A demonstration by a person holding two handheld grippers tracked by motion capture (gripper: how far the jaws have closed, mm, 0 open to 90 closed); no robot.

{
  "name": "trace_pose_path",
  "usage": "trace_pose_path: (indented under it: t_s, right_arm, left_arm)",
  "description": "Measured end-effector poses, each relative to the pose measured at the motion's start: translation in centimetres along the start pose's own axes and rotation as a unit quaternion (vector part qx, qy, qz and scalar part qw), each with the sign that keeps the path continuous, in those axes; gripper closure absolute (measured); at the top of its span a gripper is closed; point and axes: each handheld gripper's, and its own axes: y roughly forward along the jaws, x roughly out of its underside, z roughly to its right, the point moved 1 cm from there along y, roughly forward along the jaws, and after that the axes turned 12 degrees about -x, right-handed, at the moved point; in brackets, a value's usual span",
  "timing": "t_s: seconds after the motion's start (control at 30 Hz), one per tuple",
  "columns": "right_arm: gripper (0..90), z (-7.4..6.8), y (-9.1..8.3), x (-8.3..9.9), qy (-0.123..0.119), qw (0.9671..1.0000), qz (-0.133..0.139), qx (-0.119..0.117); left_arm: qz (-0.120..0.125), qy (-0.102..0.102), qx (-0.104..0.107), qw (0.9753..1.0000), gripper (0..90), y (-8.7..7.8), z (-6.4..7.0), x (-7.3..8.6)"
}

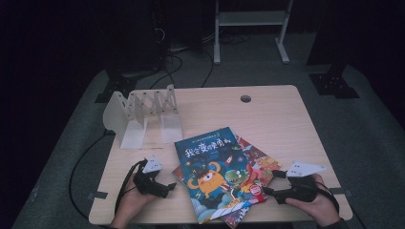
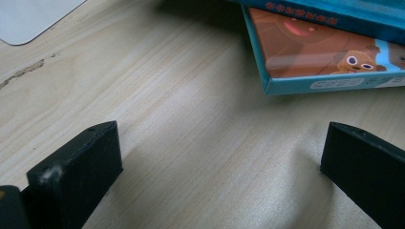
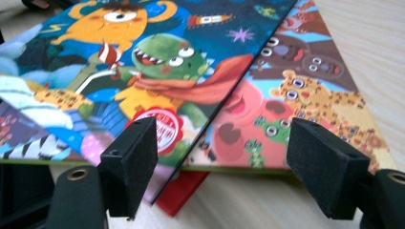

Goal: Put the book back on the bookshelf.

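High view of the bench (image 1: pixel 286 109) with a loose stack of picture books near its front edge, between the two hands. The top book (image 1: pixel 212 171), blue with cartoon monsters, lies skewed over a second book (image 1: pixel 258 162) whose corner juts out to the right; a red edge of a third book (image 3: pixel 184 193) peeks from beneath in the right gripper view. A white folding book rack (image 1: pixel 143 114) stands at the back left, well apart from the stack.

The left claw (image 1: pixel 165 187) rests on the bench just beside the stack's left edge, jaws spread wide with bare wood between them. The right claw (image 3: pixel 224 167) faces the stack's right-hand corner, jaws likewise spread and holding nothing.

Handling, as judged: the books look thin, flat and fairly stiff, with glossy covers likely to slide over one another. A grip is best taken at an overhanging edge or corner, one jaw below and one above; pinching near the spine would limit sagging.
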Motion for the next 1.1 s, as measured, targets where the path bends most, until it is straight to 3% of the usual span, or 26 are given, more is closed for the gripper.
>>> trace_pose_path:
  t_s: [0.53, 0.77, 1.0, 1.1]
  right_arm:
    - [24.2, -1.4, -0.3, 1.7, -0.005, 0.9997, -0.023, 0.01]
    - [19.6, -1.1, -0.1, 1.7, -0.003, 0.9995, -0.029, 0.01]
    - [20.8, -0.1, -0.2, 1.4, -0.002, 0.9993, -0.026, 0.028]
    - [20.8, 0.5, -0.3, 1.2, 0.0, 0.999, -0.027, 0.035]
  left_arm:
    - [0.0, 0.0, 0.0, 1.0, 0.0, 0.0, 0.0, 0.0]
    - [0.0, 0.0, 0.0, 1.0, 0.0, 0.0, 0.0, 0.0]
    - [0.0, 0.004, 0.003, 1.0, 0.0, -0.1, 0.0, 0.0]
    - [-0.012, 0.005, 0.009, 0.9999, 1.4, -0.3, 0.1, -0.2]
